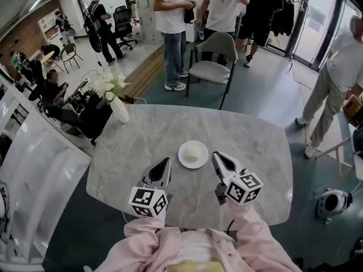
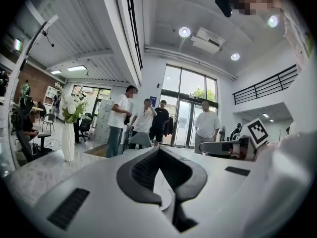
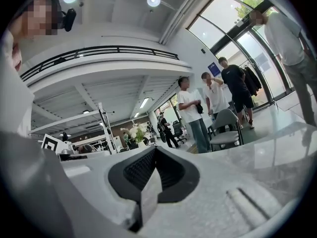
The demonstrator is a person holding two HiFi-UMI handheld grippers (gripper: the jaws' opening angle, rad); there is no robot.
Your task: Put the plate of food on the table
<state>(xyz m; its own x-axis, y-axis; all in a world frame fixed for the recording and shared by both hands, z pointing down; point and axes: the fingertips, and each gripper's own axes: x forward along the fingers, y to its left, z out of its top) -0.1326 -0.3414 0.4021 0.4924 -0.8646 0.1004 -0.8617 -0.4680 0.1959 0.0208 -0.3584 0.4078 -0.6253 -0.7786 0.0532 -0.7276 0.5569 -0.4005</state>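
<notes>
While the plate of food (image 1: 193, 154) is sitting on the table (image 1: 142, 135) toward the middle of its near edge, we are holding the left gripper (image 1: 165, 164) and right gripper (image 1: 218, 158) clenched and empty, flanking it, the right marginally nearer.

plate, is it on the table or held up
On the table: the plate sits flat on it, clear of the left gripper and right gripper.

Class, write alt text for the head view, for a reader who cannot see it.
A white plate of food sits on a grey marble table, between the person's left gripper and right gripper, both shut and not touching it. A vase of white flowers stands at the far left corner.
</notes>
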